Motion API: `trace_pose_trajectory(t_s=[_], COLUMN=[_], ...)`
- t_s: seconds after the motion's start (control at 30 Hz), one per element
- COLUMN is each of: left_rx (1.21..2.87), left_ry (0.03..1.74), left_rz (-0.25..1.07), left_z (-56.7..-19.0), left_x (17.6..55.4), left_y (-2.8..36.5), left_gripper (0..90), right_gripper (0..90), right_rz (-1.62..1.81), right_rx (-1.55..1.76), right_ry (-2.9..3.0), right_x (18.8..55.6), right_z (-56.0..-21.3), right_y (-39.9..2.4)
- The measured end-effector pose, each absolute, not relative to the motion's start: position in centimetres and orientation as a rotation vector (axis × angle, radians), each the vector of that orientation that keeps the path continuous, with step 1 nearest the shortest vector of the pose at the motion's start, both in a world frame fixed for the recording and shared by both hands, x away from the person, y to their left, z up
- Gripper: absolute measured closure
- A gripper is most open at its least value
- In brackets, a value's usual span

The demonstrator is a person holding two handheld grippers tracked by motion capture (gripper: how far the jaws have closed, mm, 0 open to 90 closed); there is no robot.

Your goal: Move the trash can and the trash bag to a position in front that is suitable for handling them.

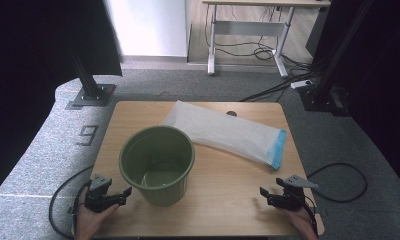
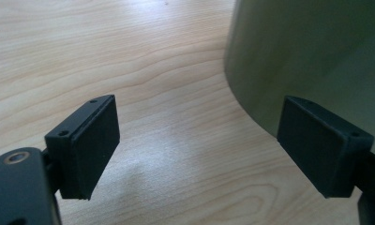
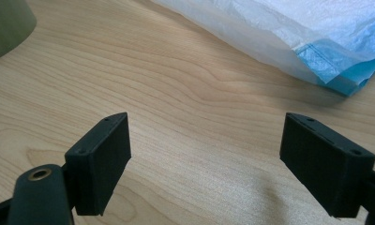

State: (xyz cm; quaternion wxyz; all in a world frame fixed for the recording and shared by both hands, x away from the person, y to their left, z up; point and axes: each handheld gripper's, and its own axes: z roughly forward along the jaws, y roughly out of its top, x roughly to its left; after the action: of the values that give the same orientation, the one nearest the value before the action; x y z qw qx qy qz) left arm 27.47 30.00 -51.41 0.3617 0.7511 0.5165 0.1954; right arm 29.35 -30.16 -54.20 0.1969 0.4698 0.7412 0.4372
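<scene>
An olive green bucket [image 1: 157, 165] stands upright at the middle front of the wooden table [image 1: 223, 200]. Behind it and to its right lies a flat white plastic bag [image 1: 223, 131] with a blue end [image 1: 278, 149]. My left gripper [image 1: 124, 196] rests at the front left, just left of the bucket, its jaws open with nothing between them. In the left gripper view the bucket's wall [image 2: 312, 61] stands close behind the right jaw. My right gripper [image 1: 266, 196] sits at the front right, open and empty. In the right gripper view the bag's blue end [image 3: 338, 65] lies ahead.
Black frame posts stand on the grey carpet at the far left [image 1: 90, 90] and far right [image 1: 324, 92]. A white desk [image 1: 248, 30] with loose cables is beyond the table. A cable loops on the floor at the right [image 1: 345, 182].
</scene>
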Motion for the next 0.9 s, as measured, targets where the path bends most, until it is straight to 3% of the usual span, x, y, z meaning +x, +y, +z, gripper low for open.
trace_pose_trajectory(t_s=[0.2,0.47,0.53,0.9], left_rx=[1.983,2.088,2.106,2.137], left_ry=[1.183,0.836,0.816,0.689], left_rz=[0.452,0.377,0.374,0.368], left_z=[-51.1,-49.6,-49.6,-49.0], left_x=[26.7,26.7,27.0,30.1], left_y=[30.0,26.4,25.9,21.2], left_gripper=[13.2,10.0,5.7,9.8], right_gripper=[16.0,16.7,16.9,17.8], right_rz=[1.236,1.240,1.236,1.262], right_rx=[1.348,1.292,1.291,1.268], right_ry=[2.048,2.076,2.085,2.096], right_x=[29.6,29.6,29.7,29.5], right_z=[-54.2,-54.0,-54.2,-54.2], right_y=[-30.4,-29.7,-29.8,-30.1])
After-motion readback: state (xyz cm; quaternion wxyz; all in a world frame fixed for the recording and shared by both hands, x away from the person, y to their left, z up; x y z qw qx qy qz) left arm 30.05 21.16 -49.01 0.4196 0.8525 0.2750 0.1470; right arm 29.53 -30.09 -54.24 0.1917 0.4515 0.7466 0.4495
